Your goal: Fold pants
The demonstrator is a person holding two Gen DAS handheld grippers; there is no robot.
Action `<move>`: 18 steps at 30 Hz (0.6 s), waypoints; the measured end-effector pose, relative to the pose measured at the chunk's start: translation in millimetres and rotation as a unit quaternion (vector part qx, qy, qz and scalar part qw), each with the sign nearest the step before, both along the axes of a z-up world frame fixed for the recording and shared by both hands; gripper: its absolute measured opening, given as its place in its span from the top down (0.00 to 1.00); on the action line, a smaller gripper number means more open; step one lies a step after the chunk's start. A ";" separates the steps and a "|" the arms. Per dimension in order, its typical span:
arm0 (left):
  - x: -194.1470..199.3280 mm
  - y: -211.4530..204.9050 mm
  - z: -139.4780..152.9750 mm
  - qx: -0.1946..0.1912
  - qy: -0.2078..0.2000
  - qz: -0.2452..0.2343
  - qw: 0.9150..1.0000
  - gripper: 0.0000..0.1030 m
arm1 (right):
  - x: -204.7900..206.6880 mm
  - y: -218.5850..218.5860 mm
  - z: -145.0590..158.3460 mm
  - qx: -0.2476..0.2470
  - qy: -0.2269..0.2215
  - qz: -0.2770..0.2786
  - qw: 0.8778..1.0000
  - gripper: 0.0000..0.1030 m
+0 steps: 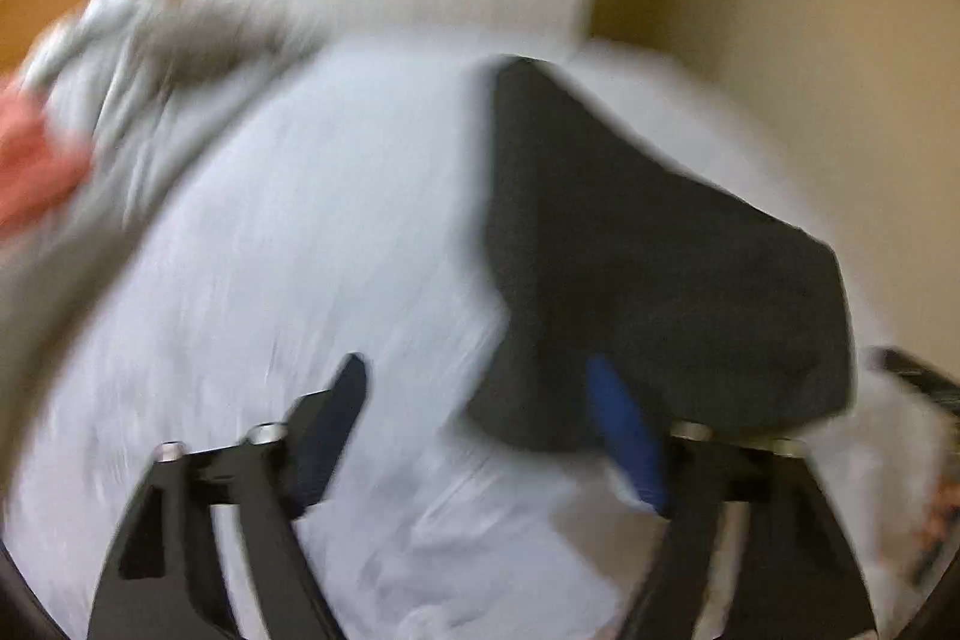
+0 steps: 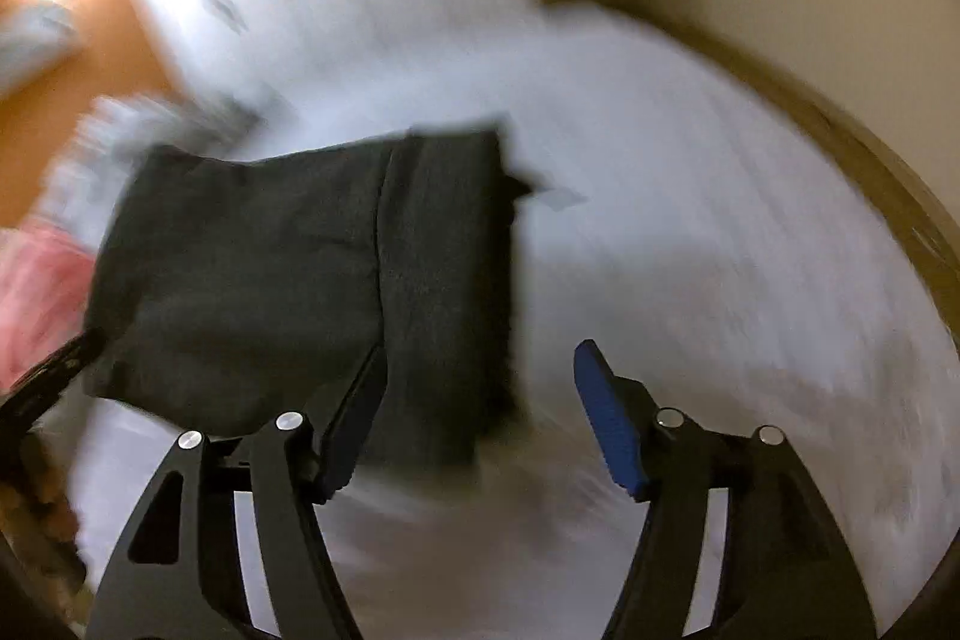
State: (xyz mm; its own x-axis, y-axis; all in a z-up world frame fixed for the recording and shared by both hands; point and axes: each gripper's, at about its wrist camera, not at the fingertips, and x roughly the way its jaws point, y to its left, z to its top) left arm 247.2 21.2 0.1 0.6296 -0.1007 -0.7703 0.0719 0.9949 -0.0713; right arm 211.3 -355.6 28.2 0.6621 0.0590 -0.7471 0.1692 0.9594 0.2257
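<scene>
Two grippers: we hold our left gripper and right gripper with jaws apart, and nothing is pinched between either pair.
Pants: the dark grey pants lie as a compact folded rectangle on the white bedsheet, just ahead of both grippers.
Done: we judge the folding largely finished, since the cloth sits flat in stacked layers with one fold line showing.
Left: perhaps a final tidy or moving the bundle aside; heavy blur keeps us from telling whether the edges line up.
Surroundings: a heap of grey and pink clothes lies beyond, near the wooden floor.
</scene>
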 end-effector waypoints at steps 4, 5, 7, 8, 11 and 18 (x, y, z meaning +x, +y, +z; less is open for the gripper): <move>-0.1 45.2 -72.4 -0.107 0.072 0.034 0.991 0.47 | -7.1 -29.2 -58.3 0.067 0.033 -0.005 0.997 0.38; 0.7 52.5 -75.1 -0.121 0.068 0.048 0.989 0.47 | -5.3 -29.1 -59.7 0.062 0.032 0.001 0.998 0.36; 3.9 55.7 -70.1 -0.143 0.052 0.057 0.987 0.43 | 3.4 -26.5 -61.0 0.049 0.031 0.022 0.998 0.32; 11.2 56.0 -65.5 -0.160 0.043 0.059 0.984 0.43 | 8.7 -19.0 -59.5 0.047 0.026 0.034 0.998 0.27; 29.3 49.6 -56.3 -0.191 0.024 0.060 0.979 0.29 | 20.6 -12.6 -56.2 0.063 -0.007 0.035 0.997 0.11; 73.4 15.9 -90.9 -0.178 0.072 0.043 0.980 0.33 | 61.5 6.1 -106.9 0.108 0.076 0.022 0.991 0.36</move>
